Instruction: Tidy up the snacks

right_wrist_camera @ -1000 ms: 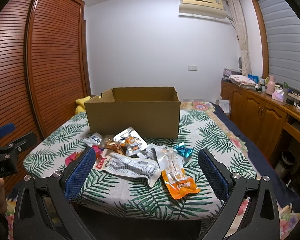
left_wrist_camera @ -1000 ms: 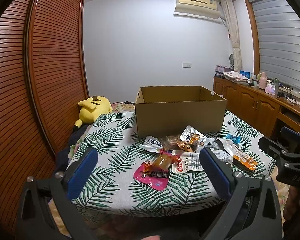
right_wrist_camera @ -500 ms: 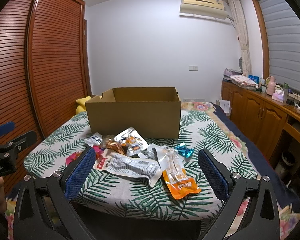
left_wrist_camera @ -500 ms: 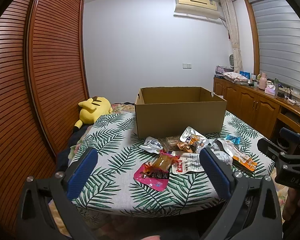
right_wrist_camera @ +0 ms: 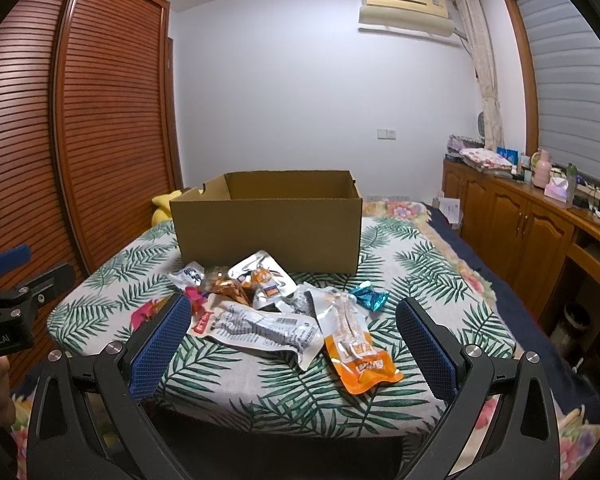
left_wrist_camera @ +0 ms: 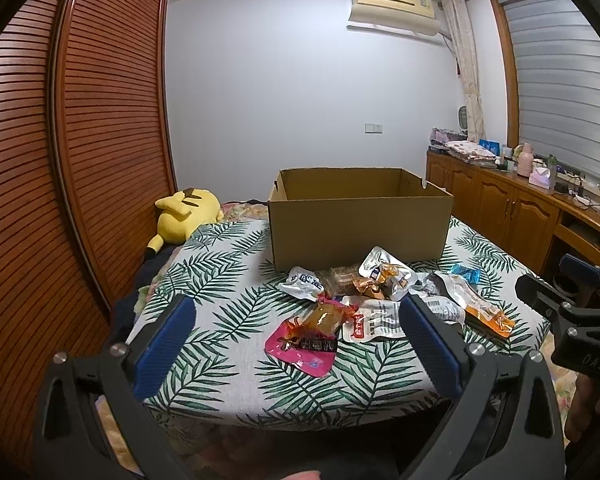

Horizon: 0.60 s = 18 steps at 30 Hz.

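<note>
Wide apart and empty, the blue-padded fingers of the left gripper (left_wrist_camera: 296,338) frame a leaf-print table (left_wrist_camera: 220,320) seen from the left wrist camera. A scatter of snack packets lies at the table's near middle: a pink packet (left_wrist_camera: 306,342) closest to the gripper, a white packet with red label (left_wrist_camera: 374,320) just beside it, a long orange packet (left_wrist_camera: 480,306) to the right, and a small blue wrapper (left_wrist_camera: 465,273) beyond that. An open cardboard box (left_wrist_camera: 358,224) stands upright behind the pile, a silver pouch (left_wrist_camera: 384,276) lying near its front wall. A yellow plush toy (left_wrist_camera: 186,216) rests at far left beside the slatted wardrobe doors (left_wrist_camera: 72,160). The right gripper (left_wrist_camera: 564,304) shows at the right edge.

From the right wrist camera, the right gripper (right_wrist_camera: 292,340) also gapes wide, holding nothing. Between its fingers lie the white packet (right_wrist_camera: 260,326) and orange packet (right_wrist_camera: 354,348), touching; the blue wrapper (right_wrist_camera: 368,298) sits just behind them. The box (right_wrist_camera: 266,232) stands beyond. The left gripper (right_wrist_camera: 16,280) appears at far left.
</note>
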### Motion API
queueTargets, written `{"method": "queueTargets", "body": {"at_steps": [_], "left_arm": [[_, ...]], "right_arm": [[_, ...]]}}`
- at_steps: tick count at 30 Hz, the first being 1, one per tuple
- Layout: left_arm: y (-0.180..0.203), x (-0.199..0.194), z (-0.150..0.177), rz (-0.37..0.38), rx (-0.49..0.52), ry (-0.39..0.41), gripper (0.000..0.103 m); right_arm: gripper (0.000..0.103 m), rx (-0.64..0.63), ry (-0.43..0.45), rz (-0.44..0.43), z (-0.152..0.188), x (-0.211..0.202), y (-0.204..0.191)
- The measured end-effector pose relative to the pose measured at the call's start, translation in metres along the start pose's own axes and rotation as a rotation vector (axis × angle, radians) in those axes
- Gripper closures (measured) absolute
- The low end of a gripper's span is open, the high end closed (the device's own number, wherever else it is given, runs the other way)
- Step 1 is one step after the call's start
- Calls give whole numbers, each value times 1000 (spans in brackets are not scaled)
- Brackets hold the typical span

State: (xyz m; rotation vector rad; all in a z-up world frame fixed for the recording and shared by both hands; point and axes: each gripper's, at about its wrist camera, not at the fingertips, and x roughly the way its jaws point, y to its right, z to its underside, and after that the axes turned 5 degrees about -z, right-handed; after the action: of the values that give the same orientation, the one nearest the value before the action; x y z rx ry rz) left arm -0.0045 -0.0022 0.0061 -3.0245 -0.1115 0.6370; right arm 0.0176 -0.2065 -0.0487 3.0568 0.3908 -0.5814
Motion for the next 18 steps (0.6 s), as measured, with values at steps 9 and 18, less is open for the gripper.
{"method": "queueTargets", "body": {"at_steps": [9, 18], "left_arm": [[-3, 17, 12, 16, -13, -50, 0], [-3, 49, 17, 32, 1, -116, 1]], "right_arm": [[0, -1, -44, -19, 13, 11, 2], [0, -22, -109, -40, 20, 32, 12]]}}
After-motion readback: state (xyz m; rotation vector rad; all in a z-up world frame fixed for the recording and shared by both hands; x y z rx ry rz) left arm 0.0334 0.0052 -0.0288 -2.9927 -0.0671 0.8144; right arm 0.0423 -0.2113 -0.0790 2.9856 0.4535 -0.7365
